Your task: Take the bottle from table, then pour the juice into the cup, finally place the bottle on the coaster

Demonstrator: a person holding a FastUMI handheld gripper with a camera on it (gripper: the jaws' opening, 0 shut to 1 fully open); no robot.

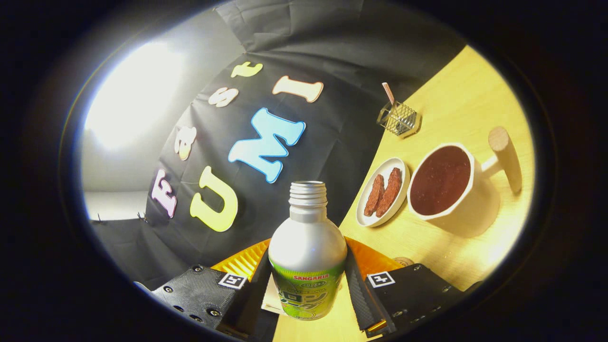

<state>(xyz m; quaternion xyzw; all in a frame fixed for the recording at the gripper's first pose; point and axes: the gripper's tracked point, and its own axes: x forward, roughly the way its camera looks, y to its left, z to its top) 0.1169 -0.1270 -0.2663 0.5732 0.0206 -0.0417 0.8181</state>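
bottle (307,237): matt metal | table (456,95): smooth wood | basket (398,118): wire

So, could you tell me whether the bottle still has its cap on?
No, the bottle, held between the gripper fingers, shows a bare threaded neck.

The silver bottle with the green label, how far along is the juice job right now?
Done: the silver metal bottle with the green label, cap off, is gripped between both fingers of the gripper and looks lifted and tilted. In hand: carrying it toward the white cup with the wooden handle, which holds dark reddish contents, beside the white plate. Left: pouring, then setting it on the coaster; whether the orange ribbed disc behind is the coaster is unclear.
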